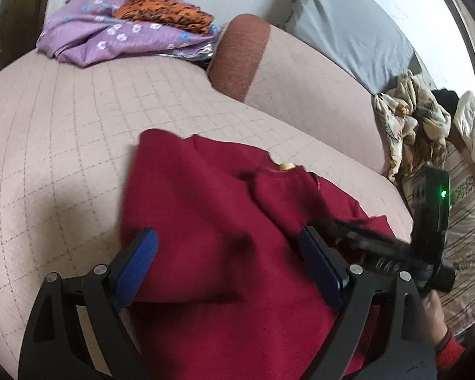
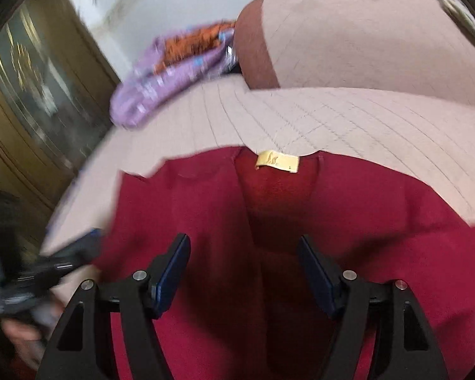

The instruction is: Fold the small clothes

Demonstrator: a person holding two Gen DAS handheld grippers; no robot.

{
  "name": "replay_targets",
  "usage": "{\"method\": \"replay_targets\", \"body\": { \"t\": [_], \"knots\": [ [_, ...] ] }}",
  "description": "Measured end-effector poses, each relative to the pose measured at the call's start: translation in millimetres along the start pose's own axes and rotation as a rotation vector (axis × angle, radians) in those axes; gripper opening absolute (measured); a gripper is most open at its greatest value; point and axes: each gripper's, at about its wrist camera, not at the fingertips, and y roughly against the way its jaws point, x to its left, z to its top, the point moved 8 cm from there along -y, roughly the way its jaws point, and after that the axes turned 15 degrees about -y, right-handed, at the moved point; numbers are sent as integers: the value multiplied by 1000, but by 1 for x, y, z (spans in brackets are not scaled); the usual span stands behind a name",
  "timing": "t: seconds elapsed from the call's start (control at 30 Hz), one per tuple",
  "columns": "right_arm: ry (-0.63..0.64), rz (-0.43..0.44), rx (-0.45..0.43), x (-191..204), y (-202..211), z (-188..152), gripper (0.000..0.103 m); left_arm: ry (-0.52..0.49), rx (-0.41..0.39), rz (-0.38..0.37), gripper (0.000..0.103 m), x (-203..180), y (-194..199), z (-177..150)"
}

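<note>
**Crimson sweater on a quilted bed**

Crimson knit sweater [image 2: 300,221], yellow neck label [image 2: 278,161] uppermost, lies flat on the pink quilted bed cover [image 1: 63,133]. Left tongs [image 1: 229,247] and right tongs [image 2: 243,250] both hover over it, jaws apart, gripping nothing. A purple floral cloth [image 1: 88,34] lies well apart, beside a bolster [image 1: 237,57].
</note>
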Motion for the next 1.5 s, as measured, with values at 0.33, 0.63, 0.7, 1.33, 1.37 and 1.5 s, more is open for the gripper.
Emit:
{"method": "replay_targets", "body": {
  "t": [0.33,0.63,0.7,1.33,1.37,1.5],
  "knots": [
    [147,175,196,71,33,-89,72,142,-29,-122,91,6,5,5],
    [-39,133,21,9,101,-64,73,-77,20,-1,91,-24,-4,-5],
    [-100,101,-16,-13,105,-48,73,-99,24,10,74,-29,-9,-5],
    [-334,-175,-145,-134,137,-11,74,-143,24,73,13,-26,11,47],
    [-295,-194,-133,-129,132,-14,74,-125,55,66,13,-20,4,35],
    [-154,-307,-39,-121,98,-34,59,-84,106,66,13,-6,-13,-1]
  ]
}}
